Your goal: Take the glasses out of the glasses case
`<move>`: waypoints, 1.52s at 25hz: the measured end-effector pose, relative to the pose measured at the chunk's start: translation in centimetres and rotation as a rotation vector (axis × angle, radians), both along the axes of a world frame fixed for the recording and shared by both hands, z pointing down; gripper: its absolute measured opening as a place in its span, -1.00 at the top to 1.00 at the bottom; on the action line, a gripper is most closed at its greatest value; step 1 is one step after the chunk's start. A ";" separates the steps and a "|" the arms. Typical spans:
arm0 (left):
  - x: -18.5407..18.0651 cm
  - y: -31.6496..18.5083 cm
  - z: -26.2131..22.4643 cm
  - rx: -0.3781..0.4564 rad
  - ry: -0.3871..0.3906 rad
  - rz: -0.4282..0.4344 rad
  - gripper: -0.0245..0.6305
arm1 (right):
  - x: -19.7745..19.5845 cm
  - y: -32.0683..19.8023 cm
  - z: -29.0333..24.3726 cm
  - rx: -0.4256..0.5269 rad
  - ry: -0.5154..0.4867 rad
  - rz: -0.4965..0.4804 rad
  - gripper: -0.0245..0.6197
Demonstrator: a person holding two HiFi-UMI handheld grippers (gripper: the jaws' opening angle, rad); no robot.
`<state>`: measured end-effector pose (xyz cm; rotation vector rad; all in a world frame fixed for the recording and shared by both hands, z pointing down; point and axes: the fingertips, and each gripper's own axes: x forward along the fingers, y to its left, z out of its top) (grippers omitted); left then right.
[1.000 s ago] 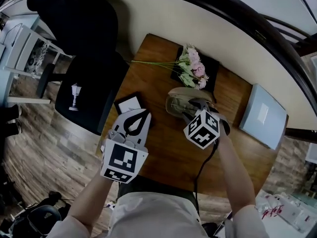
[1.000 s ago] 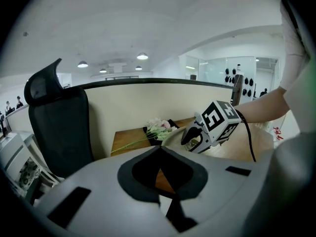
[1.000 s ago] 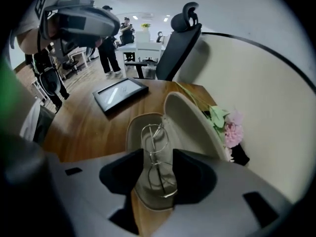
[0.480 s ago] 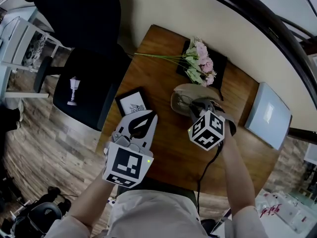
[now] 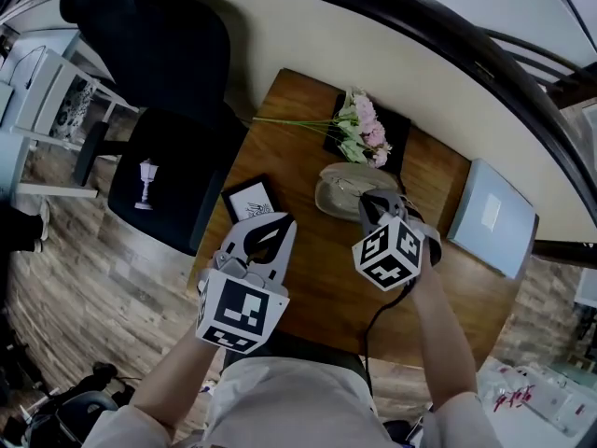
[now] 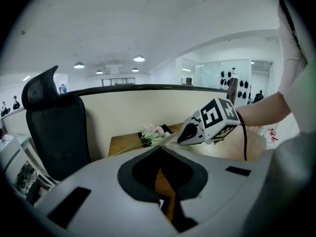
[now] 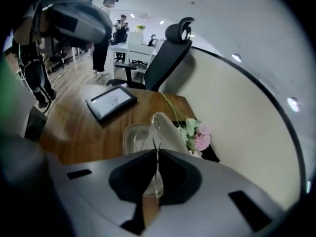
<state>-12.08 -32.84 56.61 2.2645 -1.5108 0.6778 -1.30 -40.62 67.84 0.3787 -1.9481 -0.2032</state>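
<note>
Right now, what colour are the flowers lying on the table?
Pale pink blooms on green stems; the flowers show best in the head view.

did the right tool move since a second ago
Yes. The right tool, its jaws just closed on the glasses, has pulled back from the glasses case, lower in the head view.

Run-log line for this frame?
right hand-held gripper: just closed on glasses, over open case | left hand-held gripper: shut, empty
</note>
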 end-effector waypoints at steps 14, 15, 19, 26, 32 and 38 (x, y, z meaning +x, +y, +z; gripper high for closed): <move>-0.6 1.4 -12.8 0.156 -0.037 -0.035 0.92 | -0.6 1.9 -21.2 0.098 -0.336 0.079 0.87; -0.7 1.7 -13.5 0.164 -0.040 -0.040 0.92 | -0.8 2.3 -22.5 0.102 -0.367 0.086 0.87; -0.9 2.4 -16.3 0.200 -0.051 -0.048 0.92 | -1.0 3.7 -27.4 0.143 -0.469 0.099 0.87; -0.9 2.6 -21.4 0.291 -0.096 -0.041 0.92 | 0.4 5.1 -34.7 0.226 -0.662 0.162 0.87; -1.2 3.1 -24.9 0.371 -0.115 -0.053 0.92 | 2.8 5.0 -38.2 0.304 -0.768 0.244 0.87; -1.1 3.5 -26.9 0.414 -0.119 -0.058 0.92 | 5.9 5.5 -41.1 0.352 -0.860 0.327 0.87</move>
